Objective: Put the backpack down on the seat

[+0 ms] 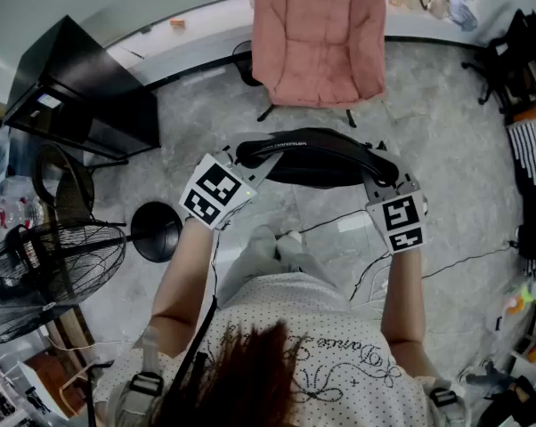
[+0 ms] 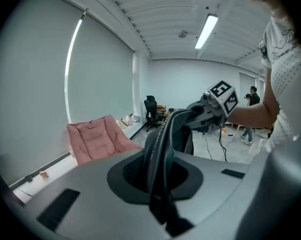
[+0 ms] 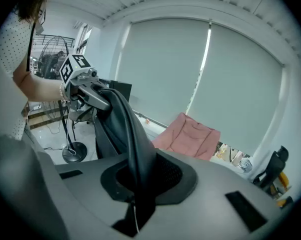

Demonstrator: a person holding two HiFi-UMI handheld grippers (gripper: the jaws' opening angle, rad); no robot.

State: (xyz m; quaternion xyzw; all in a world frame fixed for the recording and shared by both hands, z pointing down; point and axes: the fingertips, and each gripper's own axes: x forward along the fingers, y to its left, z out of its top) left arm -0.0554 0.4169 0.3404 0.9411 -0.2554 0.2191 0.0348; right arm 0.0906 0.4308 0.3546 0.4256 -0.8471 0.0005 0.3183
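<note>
A black backpack (image 1: 314, 157) hangs in the air between my two grippers, above the grey floor. My left gripper (image 1: 253, 165) is shut on one black strap (image 2: 163, 149) at the bag's left end. At the bag's right end my right gripper (image 1: 376, 181) is shut on another strap (image 3: 132, 144). In each gripper view the strap runs out of the closed jaws toward the other gripper. The pink padded seat (image 1: 317, 34) stands just beyond the backpack; it also shows as the pink seat (image 2: 96, 140) in the left gripper view and the pink seat (image 3: 188, 136) in the right one.
A black floor fan (image 1: 38, 272) and a round black stand base (image 1: 157, 230) are at the left. A black cabinet (image 1: 72, 87) stands at the back left. Office chairs (image 1: 515, 60) and clutter line the right side. Cables (image 1: 446, 265) cross the floor. A person (image 2: 251, 115) stands far off.
</note>
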